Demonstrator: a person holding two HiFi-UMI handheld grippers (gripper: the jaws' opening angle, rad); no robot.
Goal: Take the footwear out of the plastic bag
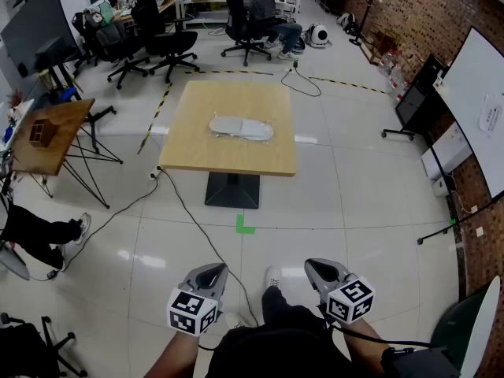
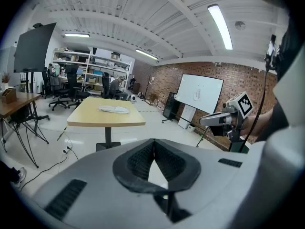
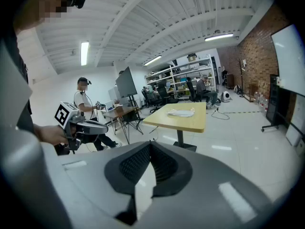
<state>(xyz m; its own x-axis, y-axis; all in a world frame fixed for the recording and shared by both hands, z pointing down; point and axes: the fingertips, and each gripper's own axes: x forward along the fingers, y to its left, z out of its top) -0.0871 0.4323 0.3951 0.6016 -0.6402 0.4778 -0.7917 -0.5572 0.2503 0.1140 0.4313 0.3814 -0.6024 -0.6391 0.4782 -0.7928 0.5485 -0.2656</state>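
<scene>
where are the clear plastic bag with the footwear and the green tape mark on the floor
clear plastic bag with the footwear [image 1: 242, 127], head view, its middle
green tape mark [image 1: 241, 227], head view, its corner

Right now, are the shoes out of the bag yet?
Not yet. Nothing looks done: the footwear lies inside the plastic bag on the table. Nothing is in hand: the left gripper and right gripper are shut, empty, well back from the table. Left to do: walk up, open the bag, pull the footwear out.
</scene>
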